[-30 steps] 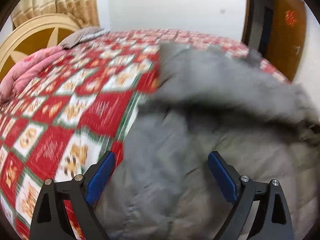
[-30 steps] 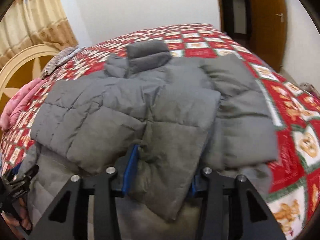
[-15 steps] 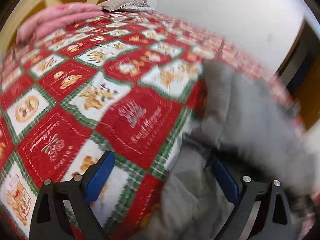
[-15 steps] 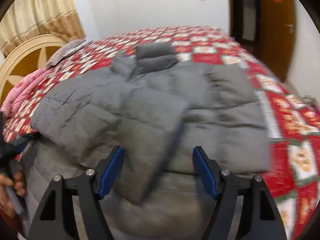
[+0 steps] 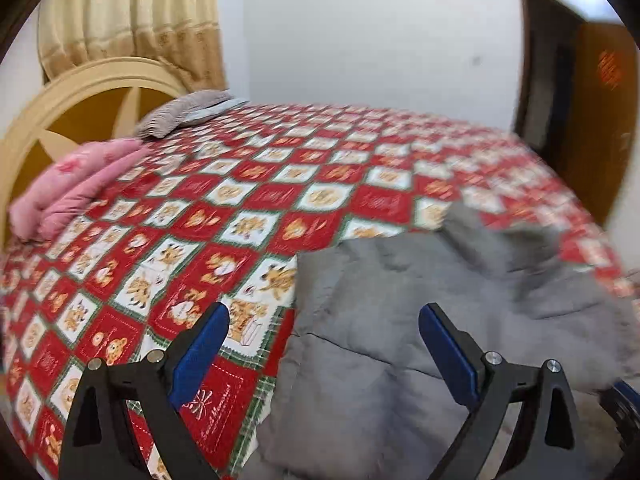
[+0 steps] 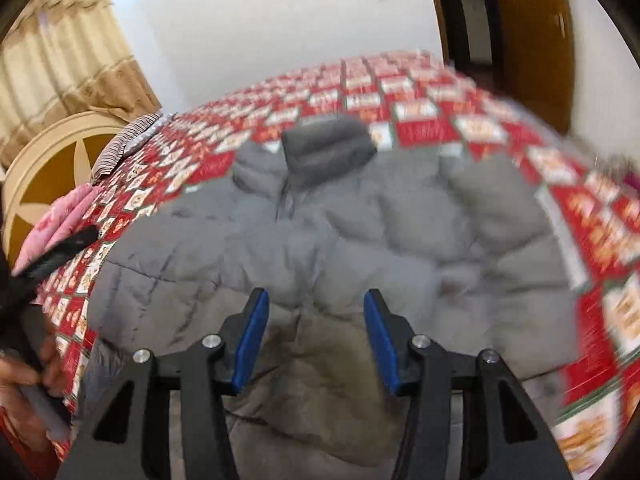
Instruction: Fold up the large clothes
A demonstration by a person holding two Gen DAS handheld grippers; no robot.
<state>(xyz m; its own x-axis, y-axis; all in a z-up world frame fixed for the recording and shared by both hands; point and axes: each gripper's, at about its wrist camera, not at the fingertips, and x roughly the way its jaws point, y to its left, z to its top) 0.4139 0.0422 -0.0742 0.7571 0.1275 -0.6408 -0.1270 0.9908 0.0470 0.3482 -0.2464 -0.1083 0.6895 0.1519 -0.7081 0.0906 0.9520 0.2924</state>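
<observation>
A grey puffer jacket (image 6: 360, 248) lies spread on the bed, collar (image 6: 326, 148) at the far end and both sleeves folded across its front. My right gripper (image 6: 314, 312) is open and empty above the jacket's lower middle. In the left wrist view the jacket (image 5: 420, 320) fills the lower right. My left gripper (image 5: 322, 328) is open and empty over the jacket's left edge, its left finger above the bedspread. The left gripper's body (image 6: 48, 260) and the hand holding it show at the left edge of the right wrist view.
The bed carries a red, white and green patterned bedspread (image 5: 248, 200). A folded pink quilt (image 5: 76, 184) and a grey striped pillow (image 5: 184, 112) lie by the cream headboard (image 5: 80, 96). A brown door (image 5: 592, 120) stands at the right, curtains (image 5: 132, 20) at the far left.
My right gripper opened and let go of the sleeve, which now lies folded across the jacket. My left gripper stayed open and swung from above the jacket to its left edge.
</observation>
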